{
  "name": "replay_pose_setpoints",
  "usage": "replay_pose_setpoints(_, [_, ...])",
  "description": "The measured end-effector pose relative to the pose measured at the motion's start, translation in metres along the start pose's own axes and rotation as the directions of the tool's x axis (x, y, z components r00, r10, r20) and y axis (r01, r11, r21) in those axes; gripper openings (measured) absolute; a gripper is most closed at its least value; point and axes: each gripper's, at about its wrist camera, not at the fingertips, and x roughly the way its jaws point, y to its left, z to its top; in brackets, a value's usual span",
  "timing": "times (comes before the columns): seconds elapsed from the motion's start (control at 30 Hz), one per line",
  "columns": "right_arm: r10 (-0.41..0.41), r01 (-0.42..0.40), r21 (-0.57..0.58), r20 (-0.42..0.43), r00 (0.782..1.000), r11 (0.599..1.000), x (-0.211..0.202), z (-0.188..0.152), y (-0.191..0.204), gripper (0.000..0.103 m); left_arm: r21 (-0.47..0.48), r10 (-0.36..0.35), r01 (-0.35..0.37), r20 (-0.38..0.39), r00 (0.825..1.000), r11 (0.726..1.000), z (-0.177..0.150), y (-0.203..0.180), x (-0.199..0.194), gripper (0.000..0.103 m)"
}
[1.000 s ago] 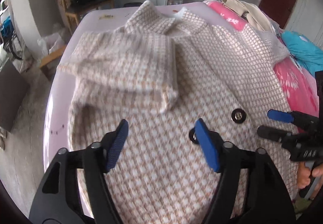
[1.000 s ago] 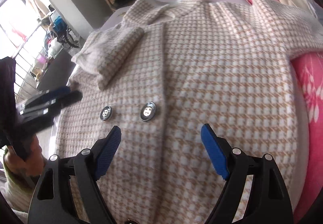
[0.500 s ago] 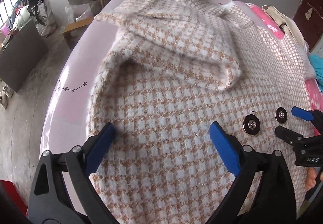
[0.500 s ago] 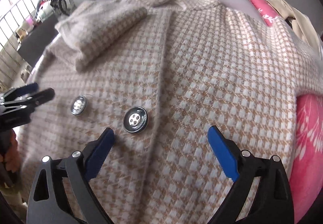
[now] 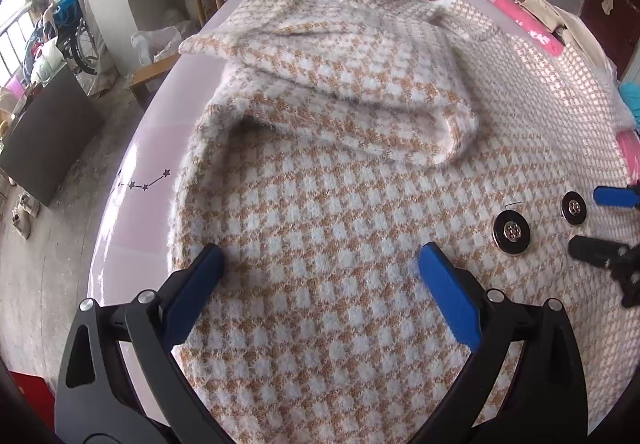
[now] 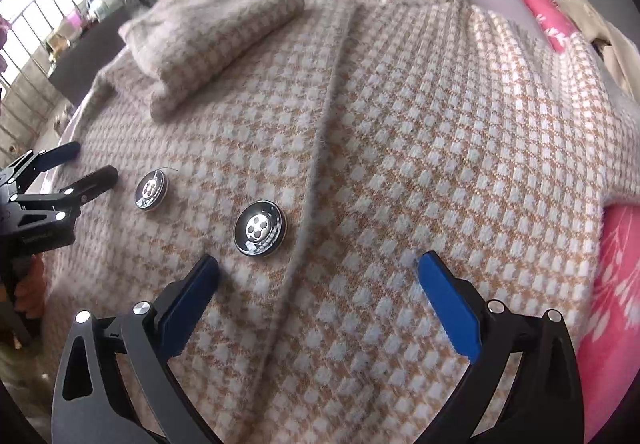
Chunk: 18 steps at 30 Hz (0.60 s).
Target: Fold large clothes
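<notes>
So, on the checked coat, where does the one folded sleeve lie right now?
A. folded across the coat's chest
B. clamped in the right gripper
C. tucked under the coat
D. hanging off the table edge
A: the sleeve lies folded over the front of the coat, above the two black buttons.

Coat point(image 5: 320, 244) covers the table point(image 5: 132, 212) – only its left edge lies bare.

Soft daylight is admitted from windows point(image 6: 36, 16) at upper left, overexposed there. Strong fisheye bending and dark vignetting are seen at edges; right wrist view is slightly blurred.
</notes>
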Motion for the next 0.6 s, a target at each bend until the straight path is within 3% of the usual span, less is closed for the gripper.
replay_pose_setpoints(0.1, [0.038,-0.031,-0.055,0.144,0.989,0.998,-0.038,0.036,0.013,0.097,-0.057,-0.06,0.061,0.016,0.998,0.996,0.0,0.011,-0.006,0.095])
replay_pose_setpoints(0.23, [0.154,-0.116,-0.176,0.216,0.964,0.978,-0.057,0.106,0.051,0.097,-0.124,-0.128,0.132,0.037,0.991,0.984,-0.002,0.027,-0.01,0.095])
replay_pose_setpoints(0.33, [0.173,-0.105,-0.318,0.194,0.966,0.942,-0.039,0.16,0.102,0.097,-0.125,-0.121,0.126,0.046,0.992,0.984,-0.004,0.026,-0.011,0.095])
replay_pose_setpoints(0.43, [0.179,-0.117,-0.425,0.11,0.978,0.898,-0.001,0.202,0.159,0.095,-0.135,-0.108,0.115,0.058,0.993,0.984,-0.004,0.023,-0.01,0.095])
replay_pose_setpoints(0.6, [0.058,-0.054,-0.58,-0.012,0.998,0.813,0.07,0.238,0.234,0.088,-0.158,-0.12,0.131,0.074,0.99,0.979,-0.006,0.027,-0.012,0.095])
